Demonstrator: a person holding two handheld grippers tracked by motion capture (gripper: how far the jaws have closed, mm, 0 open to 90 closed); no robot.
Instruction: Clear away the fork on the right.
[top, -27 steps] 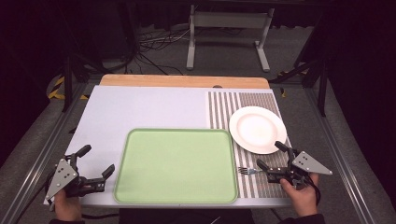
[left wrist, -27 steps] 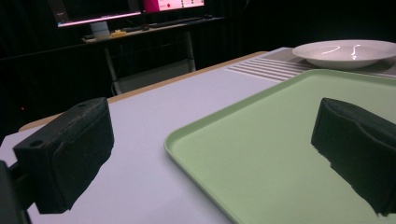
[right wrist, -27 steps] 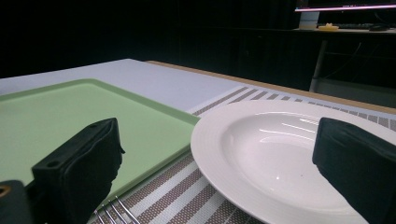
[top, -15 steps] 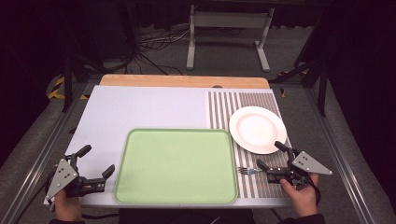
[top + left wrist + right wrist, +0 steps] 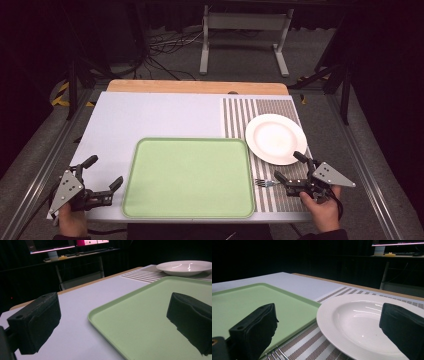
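Right gripper view cuts the fork to its tines between wide right tongs; left tongs gape too.

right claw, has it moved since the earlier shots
No. The right claw sits open by the fork, just below the white plate, as before.

Green tray on the table, striped placemat, metal stand behind

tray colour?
Pale green tray, plain with no pattern. The high view shows it best.
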